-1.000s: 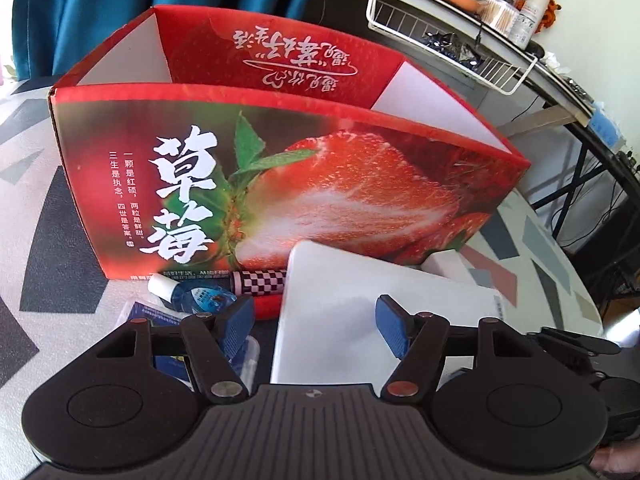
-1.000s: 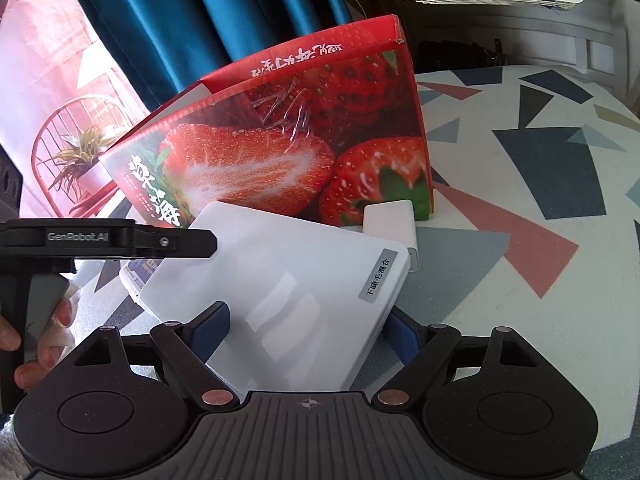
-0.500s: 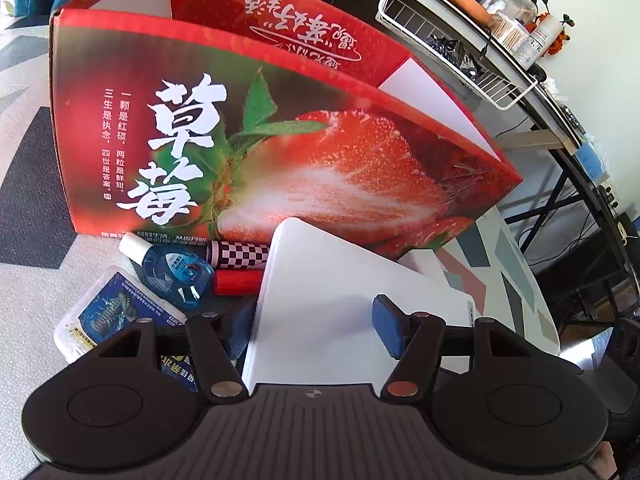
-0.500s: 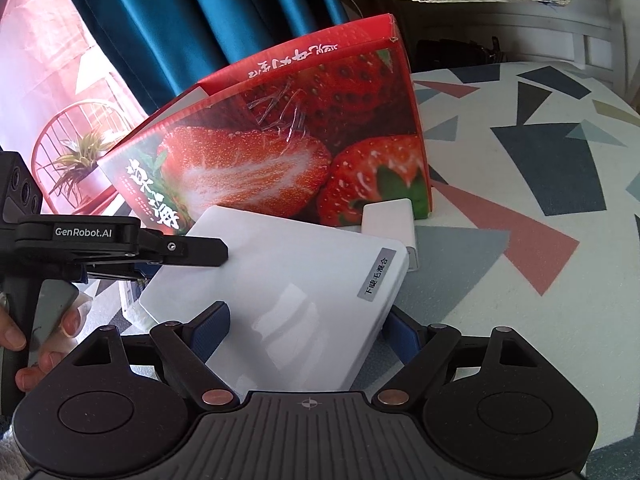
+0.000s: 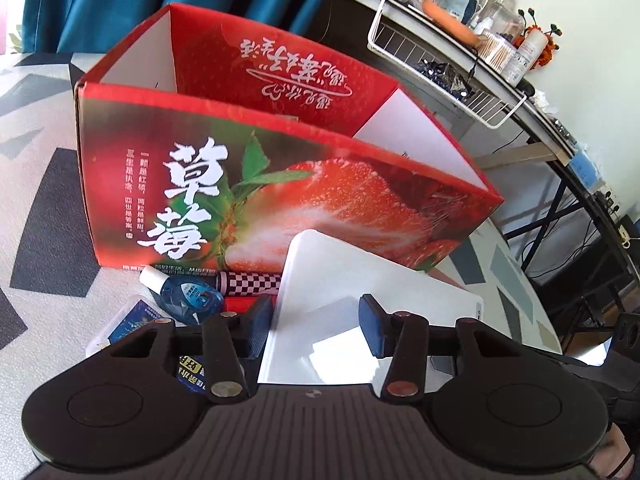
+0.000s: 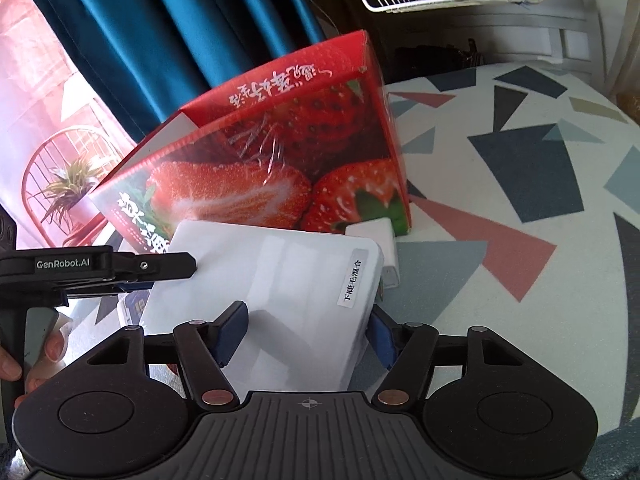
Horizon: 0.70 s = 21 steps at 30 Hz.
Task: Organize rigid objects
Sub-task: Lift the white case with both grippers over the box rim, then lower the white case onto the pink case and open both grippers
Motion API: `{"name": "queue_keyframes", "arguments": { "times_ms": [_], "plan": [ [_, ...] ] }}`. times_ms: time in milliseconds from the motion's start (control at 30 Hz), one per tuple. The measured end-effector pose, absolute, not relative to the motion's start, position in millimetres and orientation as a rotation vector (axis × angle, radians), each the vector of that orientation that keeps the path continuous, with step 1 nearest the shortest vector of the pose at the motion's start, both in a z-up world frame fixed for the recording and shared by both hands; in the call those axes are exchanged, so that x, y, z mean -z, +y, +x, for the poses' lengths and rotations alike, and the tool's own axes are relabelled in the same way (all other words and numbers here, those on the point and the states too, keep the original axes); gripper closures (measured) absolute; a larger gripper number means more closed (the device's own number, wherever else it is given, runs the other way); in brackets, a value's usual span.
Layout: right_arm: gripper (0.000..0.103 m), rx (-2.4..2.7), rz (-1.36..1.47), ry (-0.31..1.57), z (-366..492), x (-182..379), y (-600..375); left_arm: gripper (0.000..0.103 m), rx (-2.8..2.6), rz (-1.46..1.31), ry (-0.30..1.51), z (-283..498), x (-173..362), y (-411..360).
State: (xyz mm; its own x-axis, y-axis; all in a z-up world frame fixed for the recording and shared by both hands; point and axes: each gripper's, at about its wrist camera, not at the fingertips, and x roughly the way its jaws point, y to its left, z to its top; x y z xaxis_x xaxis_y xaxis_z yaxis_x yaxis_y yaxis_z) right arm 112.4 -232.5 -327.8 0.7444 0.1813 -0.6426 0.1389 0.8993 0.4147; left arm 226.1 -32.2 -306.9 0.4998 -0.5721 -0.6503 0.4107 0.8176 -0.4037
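Note:
A flat white box [image 5: 360, 304] [image 6: 272, 296] is held tilted in front of the open red strawberry carton [image 5: 280, 184] [image 6: 280, 160]. My left gripper [image 5: 316, 320] has one pad under the box's left edge and one on top, shut on it. My right gripper [image 6: 308, 332] has one pad on top and one at the box's right edge with the label, also shut on it. The left gripper also shows in the right wrist view [image 6: 120, 268] at the box's far corner. The carton's inside looks empty as far as it shows.
On the patterned table [image 6: 520, 200] in front of the carton lie a blue bottle [image 5: 188, 292], a checkered tube [image 5: 248, 280], a red item [image 5: 240, 303], a clear case with a blue card [image 5: 128, 322] and a small white box [image 6: 380, 248]. A wire basket [image 5: 440, 60] hangs behind.
The white box has come up a little off the table with both grippers on it. The left gripper's view has risen and shows more of the carton's inside.

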Motion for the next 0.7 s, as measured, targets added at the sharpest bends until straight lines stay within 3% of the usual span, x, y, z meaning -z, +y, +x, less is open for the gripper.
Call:
{"name": "queue_keyframes", "arguments": {
  "times_ms": [700],
  "plan": [
    [0.048,-0.079,0.352,0.513,141,216,-225,0.052,0.522,-0.201,0.534,208,202,-16]
  ]
}}
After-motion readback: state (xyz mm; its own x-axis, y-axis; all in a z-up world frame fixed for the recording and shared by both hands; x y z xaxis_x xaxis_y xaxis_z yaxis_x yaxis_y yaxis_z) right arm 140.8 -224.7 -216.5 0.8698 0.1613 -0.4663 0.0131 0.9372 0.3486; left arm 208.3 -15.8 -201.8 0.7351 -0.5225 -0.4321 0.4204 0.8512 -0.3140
